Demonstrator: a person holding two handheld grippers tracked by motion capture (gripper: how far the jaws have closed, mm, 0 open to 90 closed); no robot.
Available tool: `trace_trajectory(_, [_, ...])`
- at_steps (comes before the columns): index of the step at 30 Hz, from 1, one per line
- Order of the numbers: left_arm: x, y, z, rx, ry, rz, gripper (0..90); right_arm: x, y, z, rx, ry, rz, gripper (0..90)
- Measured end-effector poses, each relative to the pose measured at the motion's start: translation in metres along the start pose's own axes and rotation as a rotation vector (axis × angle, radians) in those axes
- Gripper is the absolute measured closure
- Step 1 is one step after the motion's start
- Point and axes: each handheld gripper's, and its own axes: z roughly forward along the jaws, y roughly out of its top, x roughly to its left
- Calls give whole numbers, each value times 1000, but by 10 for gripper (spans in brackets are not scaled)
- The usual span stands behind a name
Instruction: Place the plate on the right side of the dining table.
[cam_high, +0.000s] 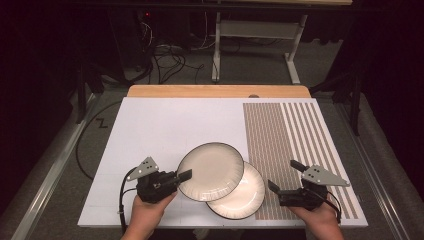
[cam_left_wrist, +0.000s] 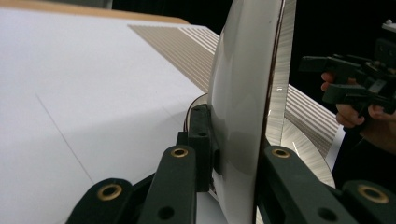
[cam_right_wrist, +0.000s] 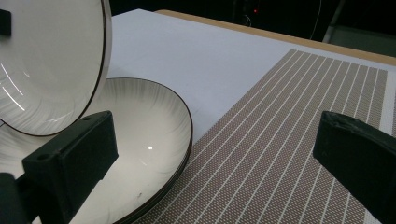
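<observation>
The left gripper (cam_high: 184, 176) had its jaws closed on the 9 o'clock rim of the upper plate (cam_high: 212, 171), one jaw on each face, as the left gripper view confirmed. That plate (cam_left_wrist: 243, 93) was lifted and tilted, overlapping the 10 o'clock part of the lower plate (cam_high: 245, 195), which lay flat on the white board (cam_high: 165, 125) at its near edge. The right gripper (cam_high: 286, 176) stood at 3 o'clock of the lower plate, jaws spread wide and holding nothing; in the right gripper view the lower plate (cam_right_wrist: 140, 140) sat just beyond its left jaw. A brown striped mat (cam_high: 295, 135) lay under the right gripper, with the lower plate's 3 o'clock edge on it. A wooden strip (cam_high: 215, 91) bordered the board at 12 o'clock. Cables (cam_high: 167, 57) and a table frame (cam_high: 260, 30) occupied the floor beyond. No writing or labels were legible.
</observation>
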Motion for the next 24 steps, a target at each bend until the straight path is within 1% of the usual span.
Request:
trace_trajectory(1, [-1,0,-1,2,1,21,802,0,0,0,0,-1,-2,10])
trace_trajectory(3, [-2,0,-1,-4,-2,41,801,0,0,0,-3,-6,-2,11])
trace_trajectory(5, [-3,0,-1,-5,1,49,801,1,0,0,-5,-22,-1,11])
trace_trajectory(7, [-3,-1,-2,-10,3,63,799,2,0,0,-7,-21,-5,11])
trace_trajectory(10, [-4,0,-2,-13,13,80,798,5,1,1,-5,-32,-10,11])
trace_trajectory(13, [-4,0,-2,-15,11,86,798,9,2,5,4,-26,-19,11])
trace_trajectory(18, [-5,0,-2,-16,11,93,798,18,5,11,9,-18,-10,11])
trace_trajectory(22, [-5,0,-2,-17,11,96,798,24,8,14,-1,4,-11,11])
trace_trajectory(24, [-5,0,-2,-17,11,96,798,26,11,16,-2,25,-11,11])
